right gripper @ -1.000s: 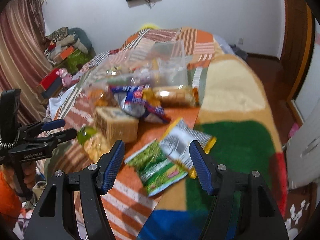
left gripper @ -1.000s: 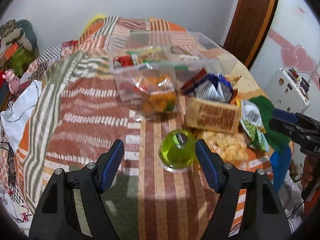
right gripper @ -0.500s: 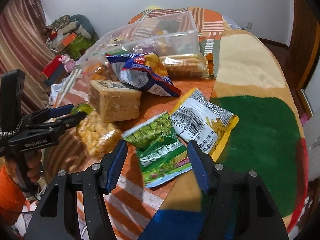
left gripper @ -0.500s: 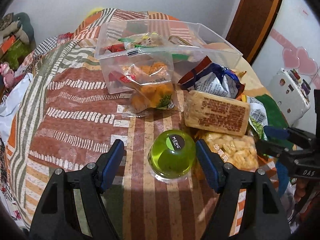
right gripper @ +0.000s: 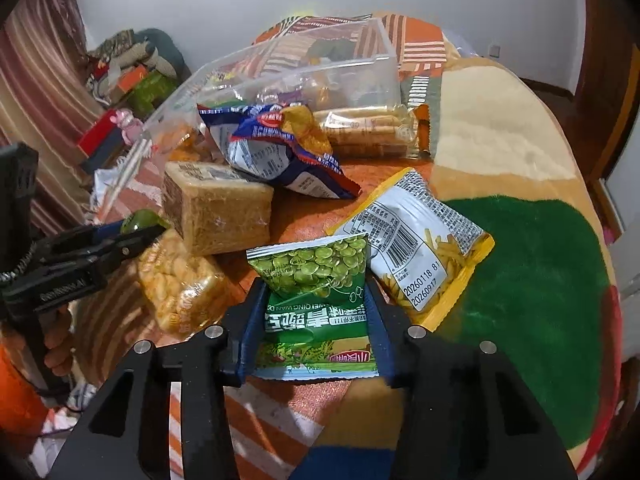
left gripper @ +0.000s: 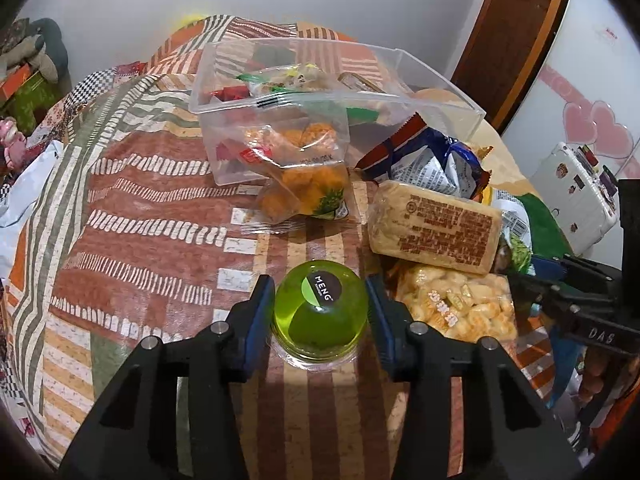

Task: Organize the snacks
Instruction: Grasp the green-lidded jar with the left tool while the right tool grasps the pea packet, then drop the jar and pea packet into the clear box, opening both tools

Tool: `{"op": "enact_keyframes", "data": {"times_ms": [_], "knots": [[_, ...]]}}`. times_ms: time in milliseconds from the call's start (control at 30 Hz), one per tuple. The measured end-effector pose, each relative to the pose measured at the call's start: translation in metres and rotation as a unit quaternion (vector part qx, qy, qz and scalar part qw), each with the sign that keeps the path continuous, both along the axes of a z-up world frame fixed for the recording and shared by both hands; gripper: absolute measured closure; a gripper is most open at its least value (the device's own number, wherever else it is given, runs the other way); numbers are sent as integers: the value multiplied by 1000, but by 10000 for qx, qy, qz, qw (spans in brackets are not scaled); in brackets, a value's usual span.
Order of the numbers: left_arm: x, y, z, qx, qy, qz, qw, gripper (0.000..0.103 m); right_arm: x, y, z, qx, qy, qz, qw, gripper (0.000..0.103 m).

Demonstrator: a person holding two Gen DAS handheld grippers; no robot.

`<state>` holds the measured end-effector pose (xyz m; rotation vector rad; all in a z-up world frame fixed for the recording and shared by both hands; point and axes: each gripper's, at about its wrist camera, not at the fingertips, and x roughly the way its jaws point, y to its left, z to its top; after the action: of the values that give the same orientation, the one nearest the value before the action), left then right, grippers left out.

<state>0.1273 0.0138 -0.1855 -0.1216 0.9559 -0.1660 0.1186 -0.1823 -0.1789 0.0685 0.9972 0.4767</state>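
My left gripper (left gripper: 320,312) is shut on a green jelly cup (left gripper: 320,316) that stands on the patchwork cloth. My right gripper (right gripper: 314,320) is shut on a green pea snack bag (right gripper: 316,292), its top crumpled upward. A clear plastic bin (left gripper: 304,92) holding several snacks stands behind; it also shows in the right wrist view (right gripper: 304,68). The left gripper and the cup's edge (right gripper: 140,220) show at the left of the right wrist view.
Loose snacks lie between us: a brown cake block (left gripper: 434,226), a puffed-snack bag (left gripper: 456,306), a blue chip bag (right gripper: 276,148), a yellow stick-snack bag (right gripper: 416,244), a biscuit roll pack (right gripper: 372,132) and an orange snack bag (left gripper: 308,188) against the bin.
Both grippers moved forward and down and closed: the left onto the jelly cup, the right onto the green pea bag.
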Motion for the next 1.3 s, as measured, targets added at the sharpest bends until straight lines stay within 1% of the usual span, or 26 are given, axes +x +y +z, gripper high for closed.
{"op": "enact_keyframes", "data": {"times_ms": [100,233,267,567,700,867,1033,1167,1300], "knots": [[-2,4,2,-15,-9,66,10000,57,-2,-4,4,97,-26,-41,9999,62],[-6,7,14,36,-190,127,9997,57,-6,-11,16,216,-163,-67,9996,63],[-6,8,18,28,-234,139,9996,57,-5,-6,20,223,-204,-67,9995,63],[-3,18,64,-53,-757,232,9968,57,2,-3,55,377,-770,-129,9962,63],[5,20,83,-118,-970,261,9949,57,8,2,69,429,-1032,-163,9936,63],[18,22,103,-52,-1248,290,9917,57,23,9,86,470,-1331,-166,9899,63],[35,30,112,-191,-1303,332,9907,57,39,16,95,538,-1522,-207,9867,63],[50,34,112,-99,-1299,381,9907,57,48,18,100,590,-1612,-257,9848,63],[64,39,104,-29,-1242,428,9913,57,61,19,103,624,-1645,-329,9839,63]]}}
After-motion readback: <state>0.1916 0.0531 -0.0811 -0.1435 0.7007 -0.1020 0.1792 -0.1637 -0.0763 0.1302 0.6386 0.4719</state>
